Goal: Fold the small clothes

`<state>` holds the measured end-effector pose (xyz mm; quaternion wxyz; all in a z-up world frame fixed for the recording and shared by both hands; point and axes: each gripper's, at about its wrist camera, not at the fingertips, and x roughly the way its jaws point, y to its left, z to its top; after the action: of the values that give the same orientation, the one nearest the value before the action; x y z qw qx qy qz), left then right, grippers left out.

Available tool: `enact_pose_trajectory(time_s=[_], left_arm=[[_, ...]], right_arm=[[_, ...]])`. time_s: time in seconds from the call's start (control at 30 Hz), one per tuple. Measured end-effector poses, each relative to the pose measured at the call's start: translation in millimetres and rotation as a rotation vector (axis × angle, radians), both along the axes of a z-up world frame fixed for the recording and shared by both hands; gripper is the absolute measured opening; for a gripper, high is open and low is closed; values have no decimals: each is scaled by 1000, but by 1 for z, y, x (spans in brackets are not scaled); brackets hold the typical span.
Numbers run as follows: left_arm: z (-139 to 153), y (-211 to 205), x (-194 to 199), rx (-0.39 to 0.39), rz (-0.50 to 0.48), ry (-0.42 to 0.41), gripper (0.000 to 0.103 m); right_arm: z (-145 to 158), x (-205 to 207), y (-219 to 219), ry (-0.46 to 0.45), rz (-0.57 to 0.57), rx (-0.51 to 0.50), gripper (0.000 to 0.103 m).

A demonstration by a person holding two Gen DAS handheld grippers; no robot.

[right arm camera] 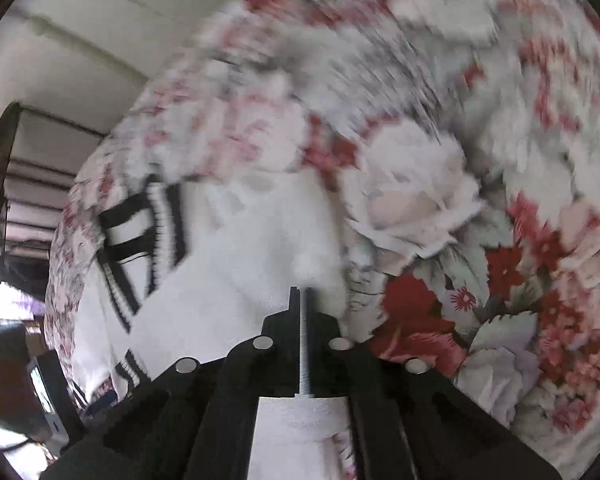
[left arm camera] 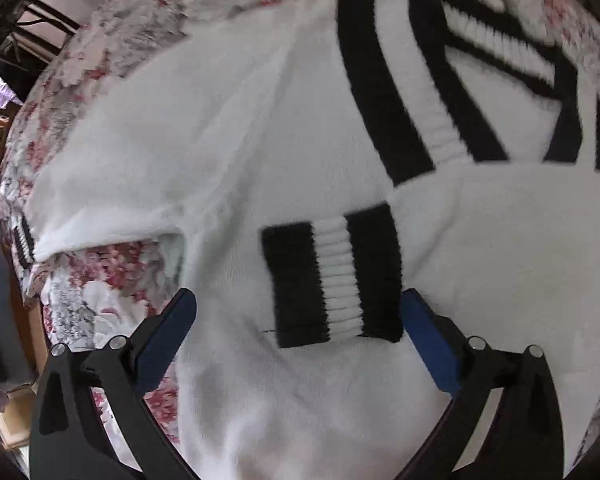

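White sweater [left arm camera: 228, 128] lay flat on the floral bedspread [left arm camera: 112, 288], filling frame centre. Your left gripper [left arm camera: 296, 320] stood wide over the striped cuff [left arm camera: 332, 276]; right gripper [right arm camera: 304, 292] was pinched on white fabric (blurred). You'd best pull its edge taut before creasing.

Blur and cut-offs across both wrist views

The floral red-and-white bedspread [right arm camera: 440, 92] smears with motion up top; the fluffy white sweater with black stripes [left arm camera: 220, 140] runs off the lower edge, its far striped collar [left arm camera: 496, 40] blurred, one sleeve cuff [left arm camera: 25, 240] barely showing.
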<state>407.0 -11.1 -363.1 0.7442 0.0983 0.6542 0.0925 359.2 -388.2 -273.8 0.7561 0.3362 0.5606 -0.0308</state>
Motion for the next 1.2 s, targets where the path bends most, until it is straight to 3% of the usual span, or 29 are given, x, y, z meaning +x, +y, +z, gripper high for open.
enact_pose_trajectory(time_s=[0.1,0.17,0.27,0.37,0.47,0.5,0.53,0.57,0.63,0.7,0.83,0.93,1.07,1.17,1.2], left_arm=[[18,3,0,-20,-20,-47,99],[18,3,2,-5,-33,-33,99],[-16,-1,2,22,-56,77,99],[-13,4,1,1,-34,68,99],[18,24,4,-72,2,5,99],[25,33,4,-82,16,-12,99],[31,44,5,-94,37,-28,99],[37,62,6,-114,77,-41,99],[42,98,8,-159,166,-55,99],[43,142,7,-205,268,-63,99],[41,224,-1,-331,458,-109,98],[36,285,-13,-498,647,-161,98],[28,349,-38,-871,895,-327,98],[27,349,-47,-877,903,-356,93],[31,347,-43,-851,891,-370,85]], right_arm=[[29,-8,15,-55,85,-9,6],[34,-19,23,-50,128,-41,6],[-4,-29,28,87,156,-8,3],[-30,-29,21,150,131,54,0],[-1,-32,17,70,82,110,12],[9,-31,19,36,98,95,26],[19,-30,24,7,123,61,54],[24,-29,29,-4,143,23,63],[23,-28,33,1,152,-4,64],[19,-27,32,17,127,36,64],[24,-29,23,-10,59,114,63],[29,-26,42,-18,81,104,63],[25,-18,57,1,113,111,63],[23,-14,61,3,108,111,63],[22,-14,61,2,106,111,63]])
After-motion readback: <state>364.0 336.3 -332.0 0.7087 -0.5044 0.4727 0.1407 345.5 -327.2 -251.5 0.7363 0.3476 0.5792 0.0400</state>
